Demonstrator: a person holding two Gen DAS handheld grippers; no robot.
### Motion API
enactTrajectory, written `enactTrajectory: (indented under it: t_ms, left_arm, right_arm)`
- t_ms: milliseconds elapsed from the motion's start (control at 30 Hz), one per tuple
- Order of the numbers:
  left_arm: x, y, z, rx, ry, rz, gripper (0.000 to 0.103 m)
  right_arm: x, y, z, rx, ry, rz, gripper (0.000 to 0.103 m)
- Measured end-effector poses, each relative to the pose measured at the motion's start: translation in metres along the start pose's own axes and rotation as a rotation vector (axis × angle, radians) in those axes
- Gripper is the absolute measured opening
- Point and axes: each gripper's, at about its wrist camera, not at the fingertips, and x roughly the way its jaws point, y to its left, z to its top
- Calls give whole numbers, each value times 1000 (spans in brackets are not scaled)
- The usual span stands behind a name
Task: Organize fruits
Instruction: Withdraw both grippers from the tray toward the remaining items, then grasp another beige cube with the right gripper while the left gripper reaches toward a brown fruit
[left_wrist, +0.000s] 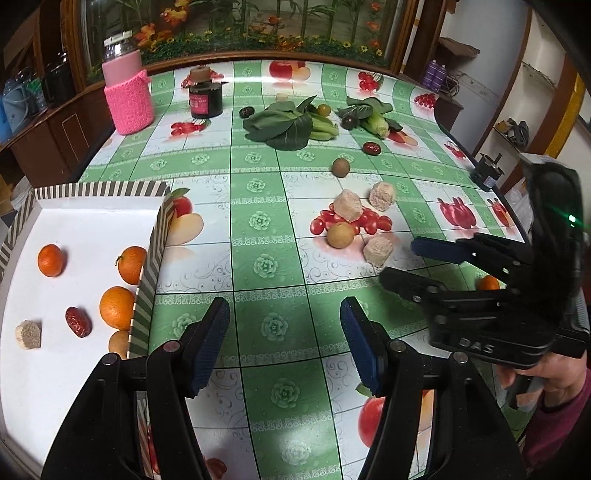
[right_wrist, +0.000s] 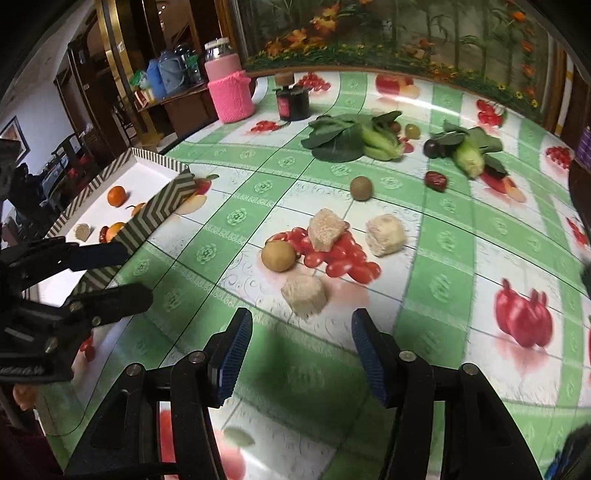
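Partly done: white tray w/ striped rim (left_wrist: 155, 236) already holds 3 oranges (left_wrist: 50, 259), a red date (left_wrist: 78, 321), a beige chunk & a yellow-brown fruit. Left on green fruit-print tablecloth (left_wrist: 266, 229): tan round fruit (right_wrist: 278, 255), 3 beige chunks (right_wrist: 304, 296), brown round fruit (right_wrist: 361, 188), red date (right_wrist: 436, 181), plus small fruits by the greens. Left gripper (left_wrist: 284, 343) & right gripper (right_wrist: 302, 354) both spread, nothing btwn jaws.
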Motion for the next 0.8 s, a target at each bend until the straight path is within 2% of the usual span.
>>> enactTrajectory:
  t_ms: [100, 167, 200, 300, 533, 767, 800]
  left_arm:
    - [5, -1, 2, 4, 9, -5, 61]
    - [10, -4, 5, 13, 13, -12, 61]
    - [11, -5, 6, 18, 14, -12, 61]
    - [19, -11, 11, 34, 20, -15, 61]
    - [43, -33, 30, 96, 40, -43, 61]
    - [67, -49, 44, 137, 48, -64, 60]
    - [72, -50, 45, 138, 55, -67, 55]
  right_arm:
    - [13, 0, 7, -9, -2, -7, 54]
    - [19, 1, 9, -27, 15, -7, 31]
    - [22, 2, 8, -39, 26, -11, 30]
    - [18, 1, 3, -44, 13, -23, 29]
    - [-19, -36, -12, 111, -90, -24, 29]
    - [-24, -50, -10, 159, -119, 12, 29]
    - [-24, -49, -10, 157, -118, 16, 29]
